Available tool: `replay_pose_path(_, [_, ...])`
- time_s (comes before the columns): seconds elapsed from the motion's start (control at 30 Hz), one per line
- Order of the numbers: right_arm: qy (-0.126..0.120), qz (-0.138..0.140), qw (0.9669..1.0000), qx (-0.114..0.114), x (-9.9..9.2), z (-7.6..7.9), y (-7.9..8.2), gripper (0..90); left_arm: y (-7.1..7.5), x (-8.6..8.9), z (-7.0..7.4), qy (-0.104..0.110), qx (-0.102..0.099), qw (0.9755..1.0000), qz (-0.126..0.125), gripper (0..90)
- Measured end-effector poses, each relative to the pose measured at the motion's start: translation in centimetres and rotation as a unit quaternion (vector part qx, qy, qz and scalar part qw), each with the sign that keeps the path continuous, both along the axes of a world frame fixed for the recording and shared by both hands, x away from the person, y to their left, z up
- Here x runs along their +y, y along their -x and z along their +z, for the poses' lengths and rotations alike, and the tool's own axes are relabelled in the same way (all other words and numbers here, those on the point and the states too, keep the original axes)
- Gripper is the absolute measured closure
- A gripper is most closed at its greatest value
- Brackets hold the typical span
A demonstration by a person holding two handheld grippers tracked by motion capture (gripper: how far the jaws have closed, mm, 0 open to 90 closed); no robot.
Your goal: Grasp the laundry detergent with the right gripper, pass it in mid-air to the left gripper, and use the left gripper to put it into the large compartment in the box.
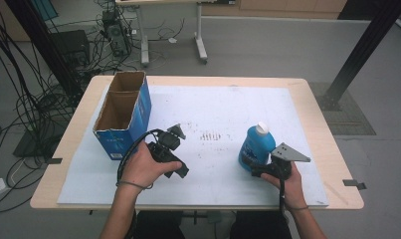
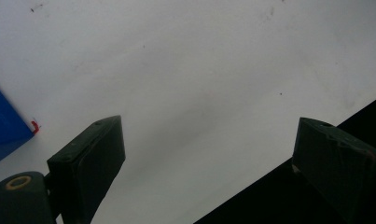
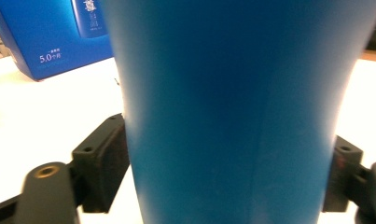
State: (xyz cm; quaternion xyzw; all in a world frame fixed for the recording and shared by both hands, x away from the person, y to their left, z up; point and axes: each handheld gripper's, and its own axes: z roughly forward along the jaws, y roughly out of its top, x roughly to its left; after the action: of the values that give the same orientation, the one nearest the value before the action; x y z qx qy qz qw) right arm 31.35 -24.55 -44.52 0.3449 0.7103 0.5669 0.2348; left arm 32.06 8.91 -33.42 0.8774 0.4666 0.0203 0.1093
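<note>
A blue bottle [image 1: 256, 147] with a white cap stands upright on the white mat [image 1: 213, 104] at the right. My right gripper [image 1: 257, 169] is at its base, and in the right gripper view the two black jaws [image 3: 228, 135] press on both sides of the bottle [image 3: 232, 116]. My left gripper [image 1: 175, 162] is held low over the mat near the middle, just right of the cardboard box. In the left gripper view its jaws [image 2: 209, 126] stand wide open with bare mat between them.
An open blue cardboard box [image 1: 123, 112] with two compartments stands at the mat's left; its corner [image 2: 3, 126] shows beside my left jaw, and its face [image 3: 50, 37] lies behind the bottle. The wooden table edge [image 1: 332, 149] runs close on the right. Cables cover the floor behind.
</note>
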Motion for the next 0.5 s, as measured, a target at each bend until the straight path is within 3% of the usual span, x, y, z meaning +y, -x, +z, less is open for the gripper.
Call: replay_pose_path(0.5, [-0.003,0.003,0.9999,-0.011,-0.08,0.04,0.07,38.5,0.02,-0.03,0.18,0.000,-0.001,1.0000,-0.001,9.7])
